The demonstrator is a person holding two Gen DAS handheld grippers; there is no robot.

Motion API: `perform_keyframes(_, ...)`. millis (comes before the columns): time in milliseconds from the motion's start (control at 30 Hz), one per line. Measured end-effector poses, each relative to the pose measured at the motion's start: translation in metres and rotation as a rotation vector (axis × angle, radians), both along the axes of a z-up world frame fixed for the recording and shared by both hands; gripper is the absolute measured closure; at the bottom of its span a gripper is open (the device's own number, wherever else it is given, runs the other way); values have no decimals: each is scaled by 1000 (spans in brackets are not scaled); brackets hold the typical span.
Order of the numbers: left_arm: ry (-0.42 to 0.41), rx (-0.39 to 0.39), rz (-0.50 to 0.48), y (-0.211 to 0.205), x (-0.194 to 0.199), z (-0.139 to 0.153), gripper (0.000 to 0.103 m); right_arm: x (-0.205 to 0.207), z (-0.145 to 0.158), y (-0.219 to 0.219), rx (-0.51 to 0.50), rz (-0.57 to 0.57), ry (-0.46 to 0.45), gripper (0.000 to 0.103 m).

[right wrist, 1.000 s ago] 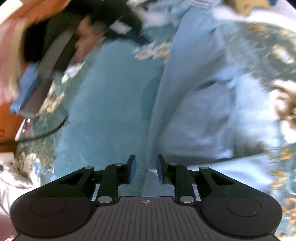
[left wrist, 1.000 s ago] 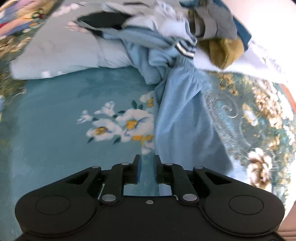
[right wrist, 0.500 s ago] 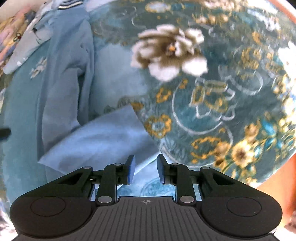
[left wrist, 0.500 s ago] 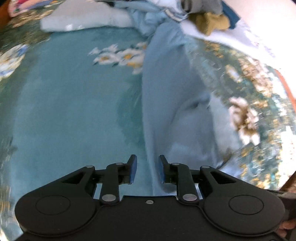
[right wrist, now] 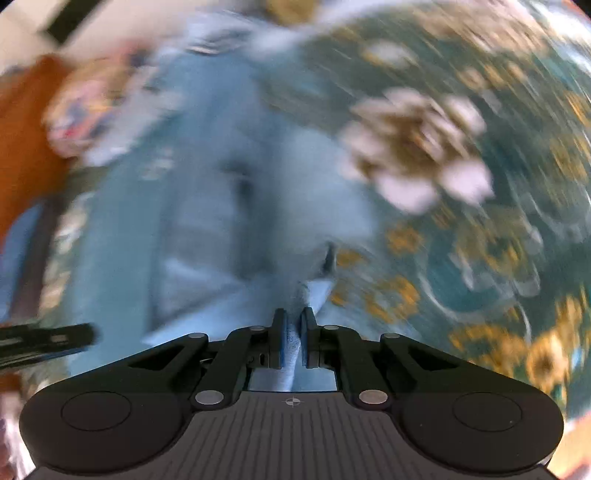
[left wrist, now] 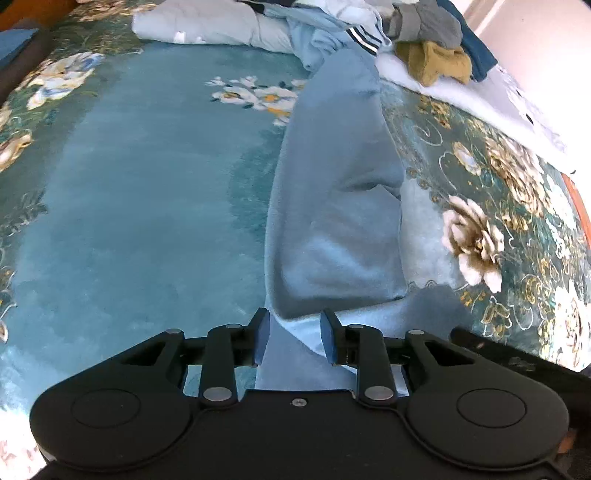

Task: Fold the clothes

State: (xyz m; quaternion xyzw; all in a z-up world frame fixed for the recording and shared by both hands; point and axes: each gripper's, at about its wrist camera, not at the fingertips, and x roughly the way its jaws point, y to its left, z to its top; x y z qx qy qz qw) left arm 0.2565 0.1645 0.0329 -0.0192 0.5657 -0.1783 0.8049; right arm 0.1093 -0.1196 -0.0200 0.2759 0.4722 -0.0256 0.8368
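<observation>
A light blue garment (left wrist: 332,206) lies stretched lengthwise on the teal floral bedspread (left wrist: 140,206), its far end running into a clothes pile. My left gripper (left wrist: 293,336) hangs over the near end. Its jaws are opening, and the cloth lies between them with the pads clear of it. In the blurred right wrist view the same garment (right wrist: 221,221) fills the middle. My right gripper (right wrist: 293,332) is shut on a raised fold of its near edge, and cloth shows between the blue pads.
At the far end lies a pile of clothes (left wrist: 428,40) with grey, mustard and dark blue pieces and striped cuffs. Beside it sits a pale folded quilt (left wrist: 207,26). The bed's orange edge (left wrist: 578,206) runs down the right. The right gripper's black body (left wrist: 517,358) is close at lower right.
My left gripper let go of the cloth it pinched, widened, and slid back along the garment to its near end. My right gripper swung over and closed on a fold of the garment's edge.
</observation>
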Motion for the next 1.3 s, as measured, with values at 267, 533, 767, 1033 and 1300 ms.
perform_keyframes(267, 161, -233, 144, 40, -10, -9, 69, -33, 60, 94, -304, 568, -228, 97)
perform_keyframes(533, 297, -398, 237, 83, -34, -22, 60, -77, 34, 164, -451, 883, -206, 97)
perform_keyframes(767, 388, -369, 221, 89, -51, -44, 54, -99, 26, 190, -467, 993, -145, 90)
perform_keyframes(1033, 383, -235, 116, 87, -62, -34, 55, -84, 74, 142, -400, 710, -94, 74)
perform_keyframes(1300, 218, -230, 101, 88, -33, 29, 54, -46, 138, 87, -363, 372, -163, 68)
